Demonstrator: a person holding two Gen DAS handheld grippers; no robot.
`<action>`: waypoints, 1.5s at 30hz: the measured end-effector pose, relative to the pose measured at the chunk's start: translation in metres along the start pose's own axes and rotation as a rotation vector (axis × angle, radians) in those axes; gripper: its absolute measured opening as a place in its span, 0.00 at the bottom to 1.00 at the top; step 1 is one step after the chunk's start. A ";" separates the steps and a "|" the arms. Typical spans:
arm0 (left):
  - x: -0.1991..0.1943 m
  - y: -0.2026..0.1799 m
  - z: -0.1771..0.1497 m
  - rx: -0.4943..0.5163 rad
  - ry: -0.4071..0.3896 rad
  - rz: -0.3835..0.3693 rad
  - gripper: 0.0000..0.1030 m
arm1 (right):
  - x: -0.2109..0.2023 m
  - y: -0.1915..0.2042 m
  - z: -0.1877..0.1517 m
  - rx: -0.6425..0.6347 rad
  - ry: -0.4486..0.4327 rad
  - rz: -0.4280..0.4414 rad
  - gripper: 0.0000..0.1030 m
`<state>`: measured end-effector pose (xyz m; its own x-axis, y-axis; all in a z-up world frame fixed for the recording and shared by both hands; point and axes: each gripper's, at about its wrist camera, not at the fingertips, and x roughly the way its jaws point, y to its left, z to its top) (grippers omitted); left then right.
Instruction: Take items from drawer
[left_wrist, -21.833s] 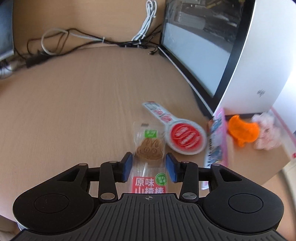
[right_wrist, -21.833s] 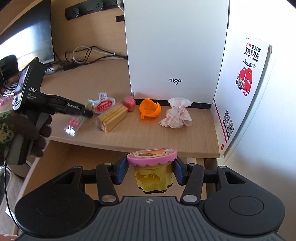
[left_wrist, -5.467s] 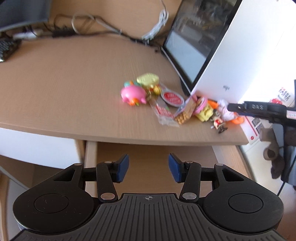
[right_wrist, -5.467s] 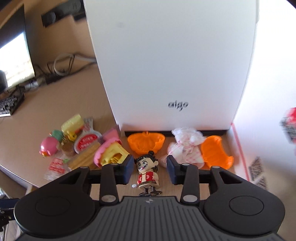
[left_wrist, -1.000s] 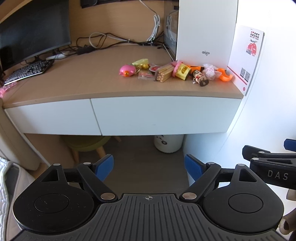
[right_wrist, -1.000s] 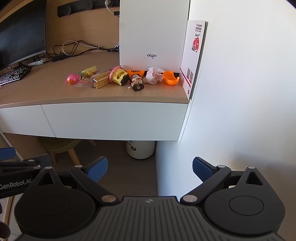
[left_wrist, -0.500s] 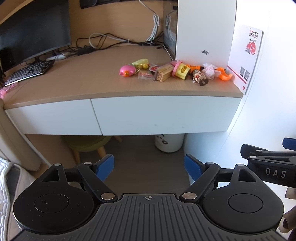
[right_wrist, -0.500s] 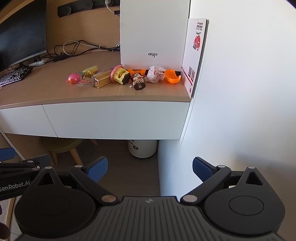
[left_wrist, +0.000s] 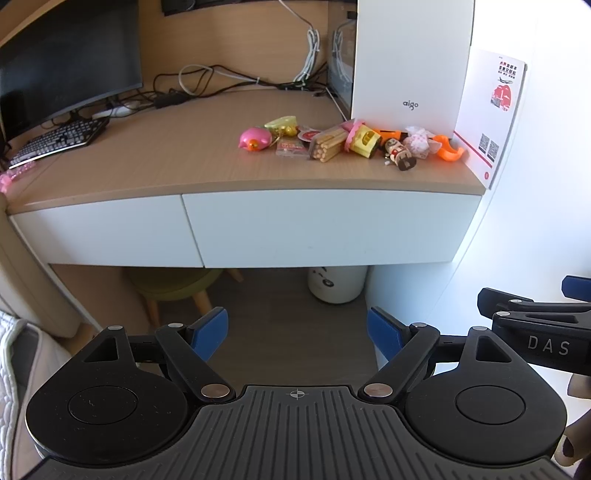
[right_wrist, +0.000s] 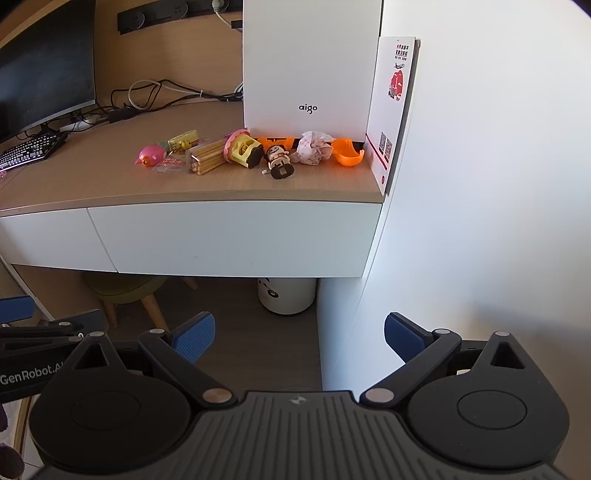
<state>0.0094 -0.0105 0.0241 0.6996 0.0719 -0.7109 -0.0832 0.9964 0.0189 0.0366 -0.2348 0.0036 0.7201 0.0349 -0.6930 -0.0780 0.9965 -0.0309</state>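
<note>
Left hand-held gripper (left_wrist: 297, 328) and right hand-held gripper (right_wrist: 300, 334): both spread, holding nothing, well back from counter (left_wrist: 147, 162). Drawer (left_wrist: 325, 229) looks closed. Toy cluster (left_wrist: 347, 142) on counter beside white case (left_wrist: 410, 62).

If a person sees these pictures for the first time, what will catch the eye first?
First, the bright row of toys and snacks on the desk, from the pink pig to the orange cup, lying in front of the white box. Then the two closed white drawers under the desktop, and the left gripper and right gripper, both open and empty, held well back from the desk.
</note>
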 end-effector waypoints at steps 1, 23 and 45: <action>0.000 0.000 0.000 0.000 0.000 -0.001 0.85 | 0.000 0.000 0.000 0.000 0.001 0.001 0.96; 0.001 -0.001 -0.003 -0.004 0.002 -0.001 0.85 | 0.002 0.000 -0.001 0.002 0.005 0.004 0.96; -0.003 0.006 -0.003 -0.014 -0.005 0.007 0.85 | 0.002 0.004 -0.003 -0.011 0.010 0.013 0.96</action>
<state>0.0050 -0.0052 0.0239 0.7024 0.0790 -0.7074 -0.0977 0.9951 0.0141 0.0358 -0.2310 -0.0003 0.7118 0.0474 -0.7007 -0.0955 0.9950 -0.0297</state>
